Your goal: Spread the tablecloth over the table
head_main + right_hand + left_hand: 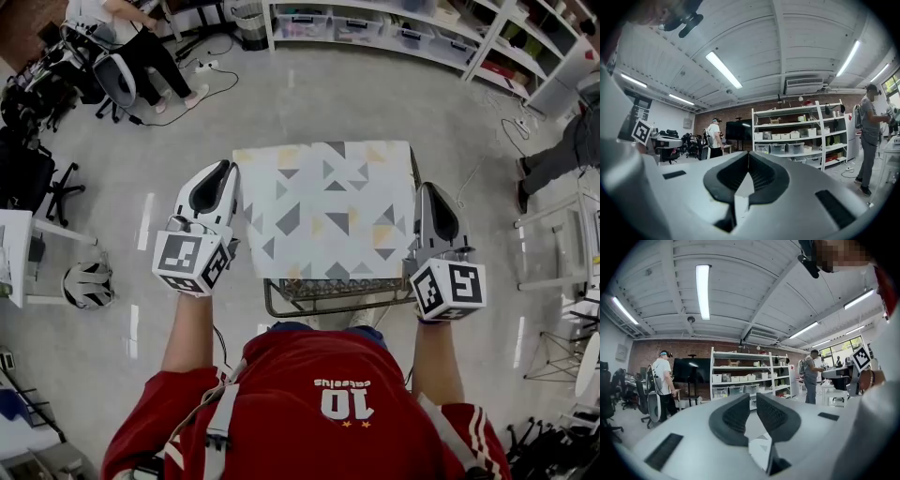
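While the left gripper (pixel 228 171) and right gripper (pixel 425 189) each clamp a near corner of the tablecloth (pixel 328 211) above the table (pixel 319 296), laying it down flat seems not yet done.

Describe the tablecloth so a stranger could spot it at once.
On the grey floor, in the middle of the head view, stands a wire-framed table. Held over it between the left claw and the right claw is the tablecloth, the only pale sheet printed with grey and yellowish triangles.
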`<action>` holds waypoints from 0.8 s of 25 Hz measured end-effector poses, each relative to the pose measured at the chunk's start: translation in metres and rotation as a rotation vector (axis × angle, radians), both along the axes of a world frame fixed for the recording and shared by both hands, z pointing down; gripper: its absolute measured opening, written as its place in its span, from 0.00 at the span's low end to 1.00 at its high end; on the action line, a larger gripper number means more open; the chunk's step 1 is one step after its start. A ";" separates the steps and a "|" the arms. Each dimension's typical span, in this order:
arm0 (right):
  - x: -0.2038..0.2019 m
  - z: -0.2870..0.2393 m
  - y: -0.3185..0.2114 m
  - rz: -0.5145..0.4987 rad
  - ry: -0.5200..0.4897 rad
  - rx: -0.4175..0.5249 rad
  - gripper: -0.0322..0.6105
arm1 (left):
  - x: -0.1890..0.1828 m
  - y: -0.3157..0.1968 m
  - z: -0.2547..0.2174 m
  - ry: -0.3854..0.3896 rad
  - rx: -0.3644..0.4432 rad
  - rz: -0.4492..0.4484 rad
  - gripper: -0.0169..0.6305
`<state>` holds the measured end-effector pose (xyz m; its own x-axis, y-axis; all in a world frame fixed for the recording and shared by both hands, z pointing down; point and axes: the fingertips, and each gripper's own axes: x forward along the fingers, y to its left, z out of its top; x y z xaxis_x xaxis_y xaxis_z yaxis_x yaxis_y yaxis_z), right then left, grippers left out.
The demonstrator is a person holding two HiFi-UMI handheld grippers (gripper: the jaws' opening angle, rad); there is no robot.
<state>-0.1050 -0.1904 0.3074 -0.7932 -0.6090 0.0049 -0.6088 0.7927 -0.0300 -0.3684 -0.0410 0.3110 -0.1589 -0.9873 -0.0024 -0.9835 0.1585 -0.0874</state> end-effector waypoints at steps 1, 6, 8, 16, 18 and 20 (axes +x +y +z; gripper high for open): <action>-0.001 -0.003 0.002 -0.005 -0.004 0.004 0.07 | 0.003 -0.001 -0.005 -0.001 0.007 -0.001 0.10; -0.004 -0.007 0.011 -0.022 -0.014 0.009 0.08 | 0.016 -0.004 -0.017 -0.029 0.014 -0.001 0.10; -0.003 -0.006 0.013 -0.024 -0.010 0.008 0.08 | 0.021 -0.005 -0.018 -0.040 0.012 0.000 0.07; 0.004 0.005 0.015 -0.014 0.014 -0.002 0.08 | 0.044 -0.013 -0.006 -0.032 -0.004 0.056 0.04; 0.005 0.008 0.015 -0.018 0.027 0.003 0.08 | 0.050 -0.015 -0.003 -0.027 -0.008 0.071 0.04; 0.007 0.013 0.014 -0.023 0.039 0.005 0.08 | 0.056 -0.017 0.001 -0.019 -0.013 0.083 0.04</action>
<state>-0.0978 -0.1760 0.3206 -0.8062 -0.5908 0.0329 -0.5912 0.8065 -0.0027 -0.3121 -0.0585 0.3124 -0.0763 -0.9970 0.0086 -0.9913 0.0750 -0.1083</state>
